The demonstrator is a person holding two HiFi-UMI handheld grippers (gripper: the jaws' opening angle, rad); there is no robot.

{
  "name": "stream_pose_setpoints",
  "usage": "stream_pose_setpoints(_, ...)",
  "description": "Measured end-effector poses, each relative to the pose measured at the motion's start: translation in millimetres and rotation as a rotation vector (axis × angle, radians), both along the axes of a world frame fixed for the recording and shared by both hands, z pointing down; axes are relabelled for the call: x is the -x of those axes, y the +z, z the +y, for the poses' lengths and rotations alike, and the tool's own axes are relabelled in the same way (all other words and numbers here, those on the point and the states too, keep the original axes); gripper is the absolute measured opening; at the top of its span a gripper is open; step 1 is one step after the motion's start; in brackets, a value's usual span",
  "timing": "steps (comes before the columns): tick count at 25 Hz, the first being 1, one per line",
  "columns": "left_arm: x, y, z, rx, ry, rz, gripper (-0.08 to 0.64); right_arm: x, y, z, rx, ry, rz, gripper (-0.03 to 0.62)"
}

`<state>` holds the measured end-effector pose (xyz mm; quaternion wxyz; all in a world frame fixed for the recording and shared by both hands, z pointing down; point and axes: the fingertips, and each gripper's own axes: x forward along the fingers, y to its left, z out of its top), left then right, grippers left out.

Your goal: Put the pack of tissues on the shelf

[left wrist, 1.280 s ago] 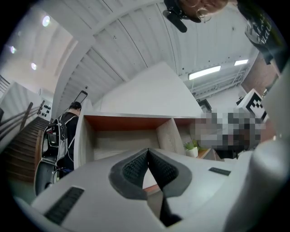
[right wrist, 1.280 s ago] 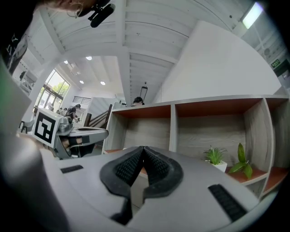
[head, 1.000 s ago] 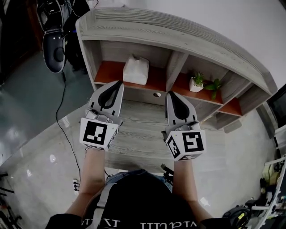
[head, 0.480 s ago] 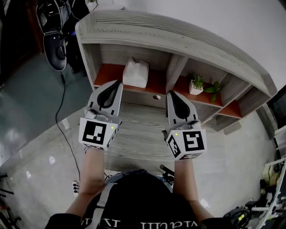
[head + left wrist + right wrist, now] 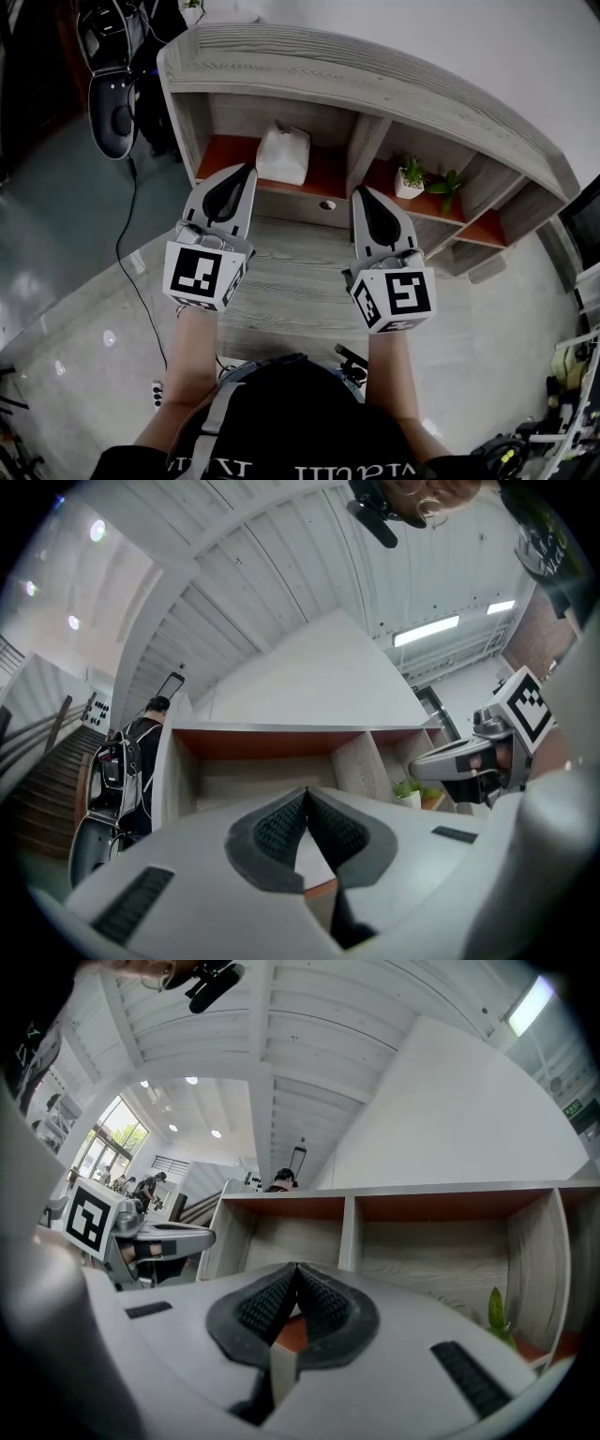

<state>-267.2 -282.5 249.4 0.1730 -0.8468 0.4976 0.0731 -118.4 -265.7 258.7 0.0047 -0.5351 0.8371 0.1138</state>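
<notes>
shelf (image 5: pixel 375 80) is showing matt grey wood grain, inner boards (image 5: pixel 223 155) looking smooth orange-red. pack of tissues (image 5: pixel 284 153) is looking soft, white, wrapped. floor (image 5: pixel 66 281) is shining glossy.

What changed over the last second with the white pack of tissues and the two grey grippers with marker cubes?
Nothing visibly changed. The white pack of tissues sits as before on the orange board in the left compartment of the grey wooden shelf. The left gripper and the right gripper stay side by side in front of it, jaws together, holding nothing.
</notes>
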Motion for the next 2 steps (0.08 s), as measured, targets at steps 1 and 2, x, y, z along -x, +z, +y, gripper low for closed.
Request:
stream_pose_setpoints(1,0.1,-0.5,-0.4,0.002,-0.003,0.003,0.014,-0.3,-0.2,0.2,-0.001,-0.001,0.002,0.017)
stream_pose_setpoints(2,0.2,-1.0,-0.9,0.004,-0.006,0.006,0.014,-0.7,-0.3,0.5,-0.001,-0.001,0.004,0.017)
